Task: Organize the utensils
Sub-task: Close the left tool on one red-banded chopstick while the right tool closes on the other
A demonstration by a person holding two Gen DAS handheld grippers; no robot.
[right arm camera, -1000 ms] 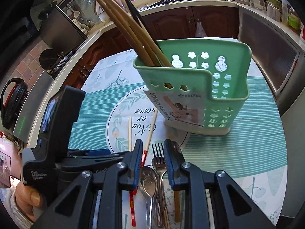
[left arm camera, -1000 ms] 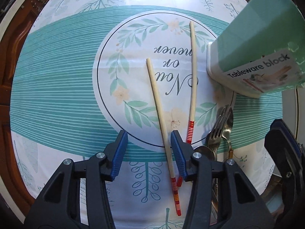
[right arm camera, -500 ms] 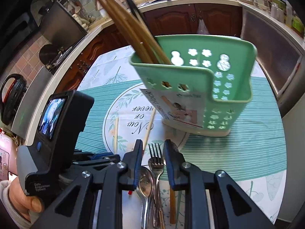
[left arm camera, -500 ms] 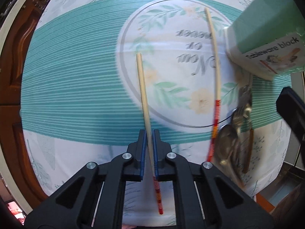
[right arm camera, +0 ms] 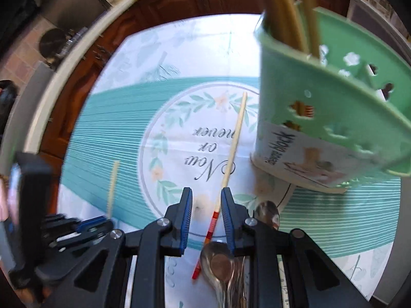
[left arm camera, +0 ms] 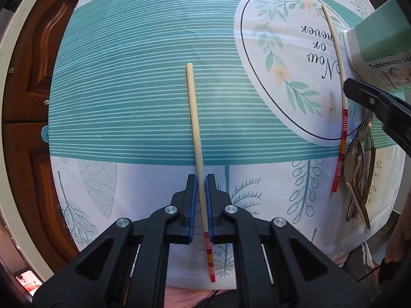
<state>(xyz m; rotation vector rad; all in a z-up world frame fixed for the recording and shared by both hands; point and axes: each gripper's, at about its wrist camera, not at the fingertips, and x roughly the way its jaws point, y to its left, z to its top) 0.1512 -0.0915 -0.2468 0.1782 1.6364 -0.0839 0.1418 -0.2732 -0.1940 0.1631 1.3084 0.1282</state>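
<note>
Clamping one chopstick point(left arm camera: 195, 138) above the cloth point(left arm camera: 128, 107) printed "Now or …never", the left gripper point(left arm camera: 201, 202) is clenched, while the right gripper point(right arm camera: 206, 220) gapes around the other chopstick point(right arm camera: 232, 151) beside the seemingly "Tableware block"-labelled holder point(right arm camera: 334, 118).

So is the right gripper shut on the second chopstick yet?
No, the right gripper is open, with the second chopstick lying loose on the tablecloth.

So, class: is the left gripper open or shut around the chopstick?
Shut. In the left wrist view the left gripper has its blue pads pressed against both sides of the chopstick.
</note>
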